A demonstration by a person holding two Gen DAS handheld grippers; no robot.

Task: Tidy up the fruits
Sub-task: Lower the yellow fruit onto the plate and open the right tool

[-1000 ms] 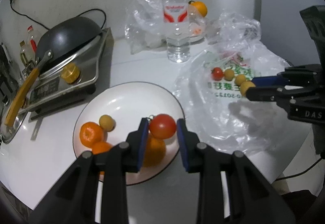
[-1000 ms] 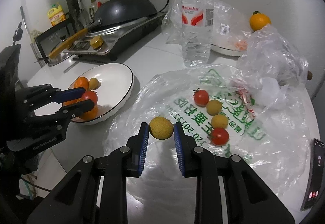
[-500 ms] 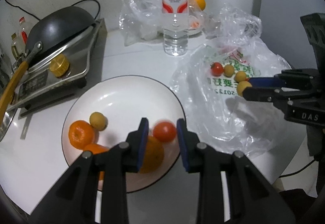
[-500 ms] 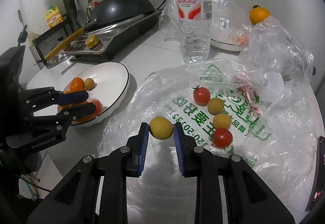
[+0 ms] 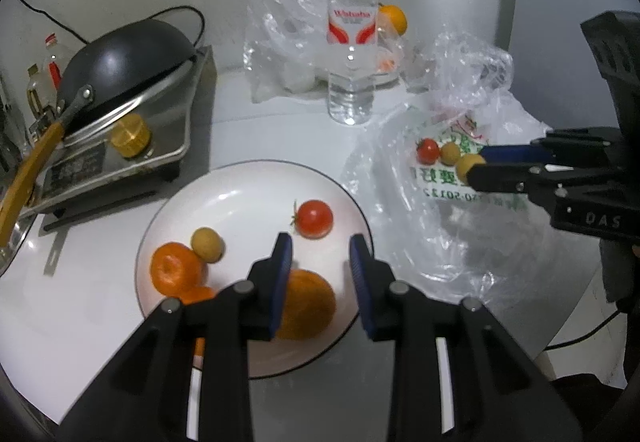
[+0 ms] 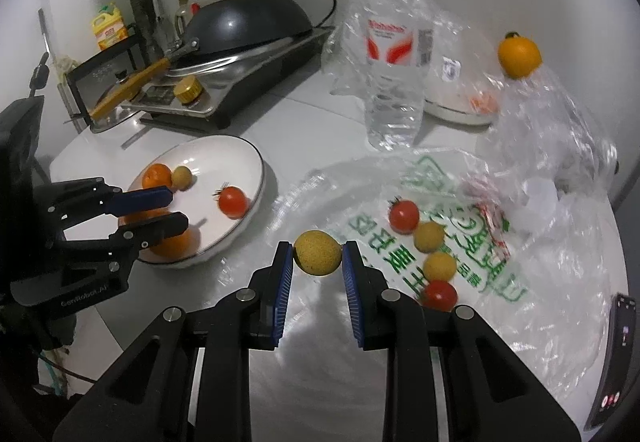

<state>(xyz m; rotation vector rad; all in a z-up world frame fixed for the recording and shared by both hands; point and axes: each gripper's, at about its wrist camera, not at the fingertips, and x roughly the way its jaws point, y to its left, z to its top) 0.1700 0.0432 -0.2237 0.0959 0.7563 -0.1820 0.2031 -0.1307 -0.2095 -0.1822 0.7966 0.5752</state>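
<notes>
A white plate (image 5: 240,185) holds a red tomato (image 5: 315,218), a small yellow fruit (image 5: 207,244) and oranges (image 5: 174,273). My left gripper (image 5: 320,256) is open and empty just above the plate's near side, the tomato lying free beyond its fingertips. My right gripper (image 6: 317,262) is shut on a yellow fruit (image 6: 318,252) and holds it above the clear plastic bag (image 6: 460,254). Two tomatoes (image 6: 404,216) and two yellow fruits (image 6: 429,237) lie on the bag. In the right wrist view the plate (image 6: 224,145) is to the left.
A water bottle (image 6: 394,53) stands behind the bag. A stove with a black wok (image 5: 120,57) sits left of the plate. An orange (image 6: 519,54) and a white dish in plastic are at the back. A phone (image 6: 616,354) lies at the right edge.
My left gripper opened and let go of the tomato, which now lies on the plate, and the gripper drew back. My right gripper still holds the yellow fruit.
</notes>
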